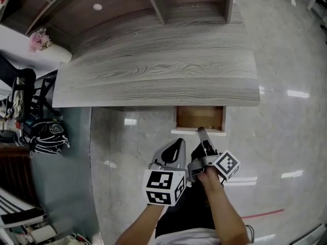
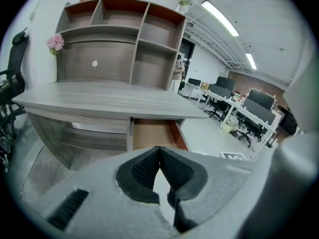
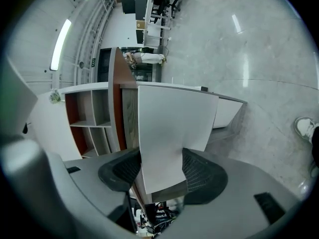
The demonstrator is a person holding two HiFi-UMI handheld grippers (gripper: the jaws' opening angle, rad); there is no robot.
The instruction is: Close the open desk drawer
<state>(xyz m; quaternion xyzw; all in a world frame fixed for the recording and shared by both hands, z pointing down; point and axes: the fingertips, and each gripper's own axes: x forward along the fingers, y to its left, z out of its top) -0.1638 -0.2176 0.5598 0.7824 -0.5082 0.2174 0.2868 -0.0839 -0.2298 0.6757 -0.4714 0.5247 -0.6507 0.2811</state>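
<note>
The open drawer [image 1: 199, 117] sticks out from under the right part of the grey wood desk [image 1: 153, 75]; its brown inside looks empty. My right gripper [image 1: 202, 132] reaches its white front edge [image 1: 196, 131] from the near side. In the right gripper view the white drawer front [image 3: 174, 123] fills the gap between the wide-set jaws of the right gripper [image 3: 162, 158], rolled on its side. My left gripper [image 1: 176, 143] hangs just left of it, short of the drawer. Its pads meet at the tips with nothing between them, and this left gripper [image 2: 159, 148] points at the drawer [image 2: 152, 133].
A shelf hutch [image 1: 153, 4] stands at the back of the desk, with pink flowers [image 1: 38, 39] at its left end. An office chair and a black bag [image 1: 48, 134] sit left of the desk. Polished floor [image 1: 286, 137] lies right of the drawer.
</note>
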